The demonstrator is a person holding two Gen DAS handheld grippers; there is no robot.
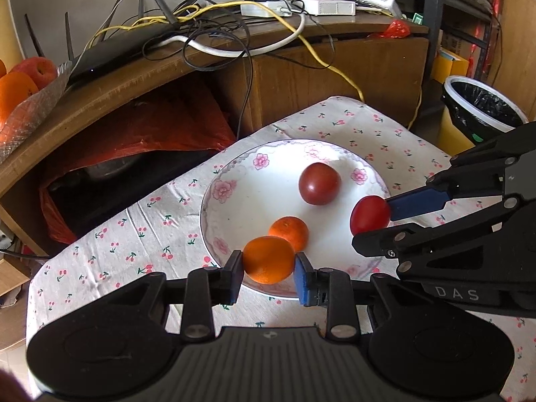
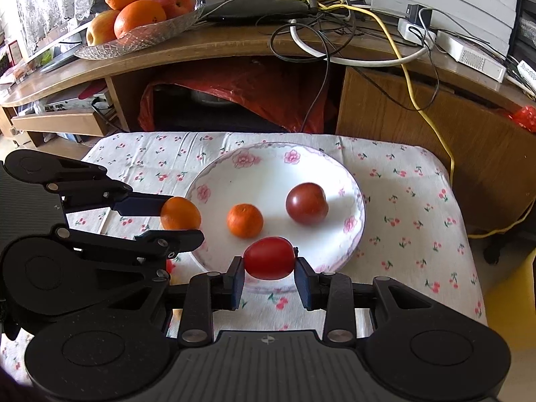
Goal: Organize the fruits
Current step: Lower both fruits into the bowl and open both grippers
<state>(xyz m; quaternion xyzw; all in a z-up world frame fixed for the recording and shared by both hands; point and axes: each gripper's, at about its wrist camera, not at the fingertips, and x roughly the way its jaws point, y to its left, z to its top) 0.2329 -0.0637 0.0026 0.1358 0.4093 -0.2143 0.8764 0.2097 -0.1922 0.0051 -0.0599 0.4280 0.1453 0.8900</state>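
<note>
- Left wrist view: the left hand-held gripper (image 1: 269, 265) is clamped on a tangerine (image 1: 268, 259), its pads pressing the fruit's two sides. The fruit hangs over the near rim of the flowered plate (image 1: 231, 181), which sits on the bench under a cherry-print cloth (image 1: 110, 234).
- On the plate itself lie a second tangerine (image 1: 290, 232), just behind the held one, and a dark tomato (image 1: 319, 183) further toward the plate's far side.
- At the plate's right rim the right hand-held gripper (image 1: 372, 224) grips a red tomato (image 1: 369, 215).
- Right wrist view: the right hand-held gripper (image 2: 269, 269) is closed on the red tomato (image 2: 269, 258), held across its sides above the plate's (image 2: 348, 181) near rim.
- The left hand-held gripper (image 2: 182, 222) carries its tangerine (image 2: 180, 213) at the plate's left rim; the loose tangerine (image 2: 244, 220) and dark tomato (image 2: 306, 203) rest in the plate's middle.
- Handling, as a judgement: both fruits look light, round and smooth, so they may roll or slip. The tomato is likely soft and thin-skinned, bruising under a hard squeeze; the tangerine's peel gives a little. Gripping across the widest part, gently, suits both.
</note>
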